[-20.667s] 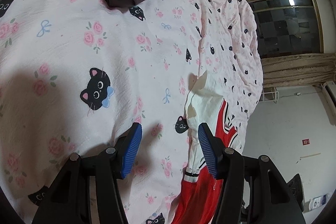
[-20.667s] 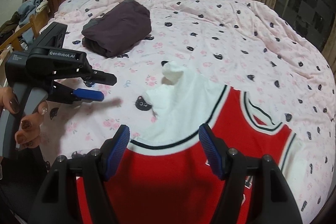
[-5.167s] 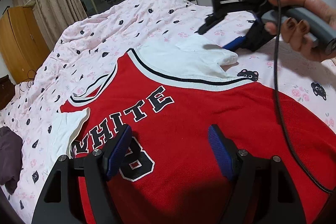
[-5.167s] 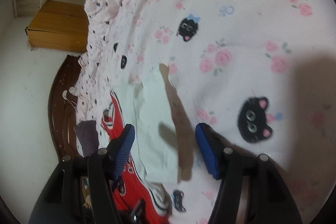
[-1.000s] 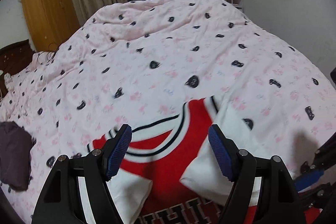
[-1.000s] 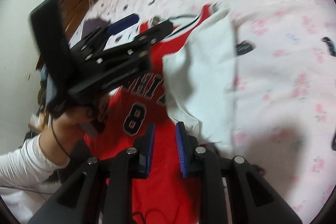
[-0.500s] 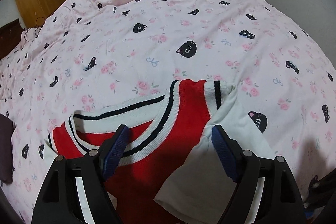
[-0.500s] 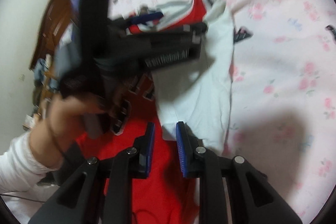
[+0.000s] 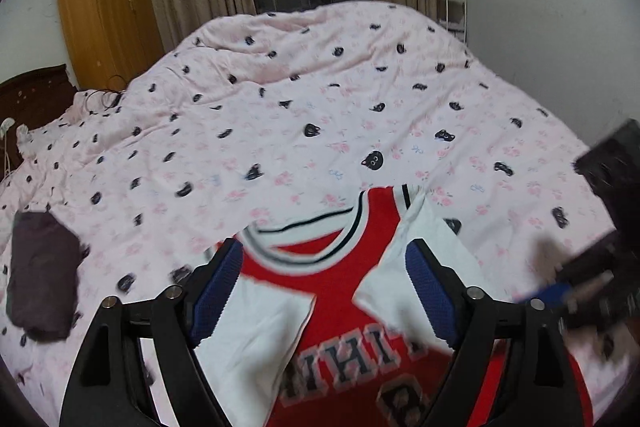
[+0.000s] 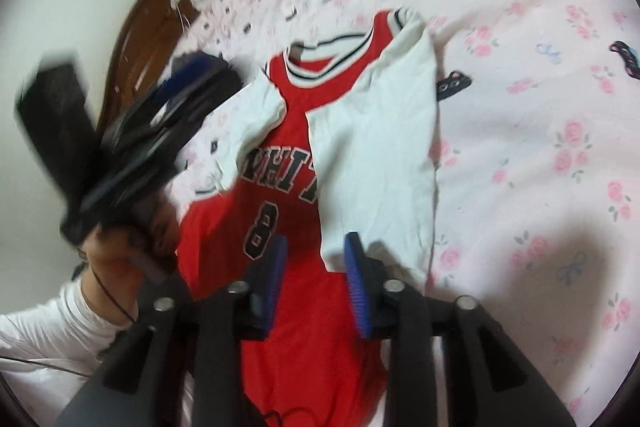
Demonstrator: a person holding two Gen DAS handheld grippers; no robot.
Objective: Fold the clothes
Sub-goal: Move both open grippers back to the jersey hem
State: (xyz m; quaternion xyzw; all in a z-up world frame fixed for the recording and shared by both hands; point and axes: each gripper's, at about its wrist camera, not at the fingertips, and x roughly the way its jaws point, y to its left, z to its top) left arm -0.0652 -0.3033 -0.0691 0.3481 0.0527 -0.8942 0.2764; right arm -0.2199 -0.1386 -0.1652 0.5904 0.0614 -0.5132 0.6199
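my right hand-held gripper (image 10: 314, 281) sits nearest, its jaws opening over the jersey (image 10: 296, 211), with the cuff of the folded right sleeve (image 10: 376, 151) just ahead of its pads and nothing pinched. my left hand-held gripper (image 9: 322, 291) is released too, its jaws opening wide above the chest lettering, gripping nothing. the jersey lies face up on the bed (image 9: 320, 87), both white sleeves laid in over the red front, the left sleeve (image 9: 256, 331) a bit rumpled. i judge the next step is the bottom-to-collar fold, so i'd take the hem at both corners, lift low and together, and lay it down gently so the sleeves stay put. farther off, a dark folded garment (image 9: 42, 277) rests well apart.
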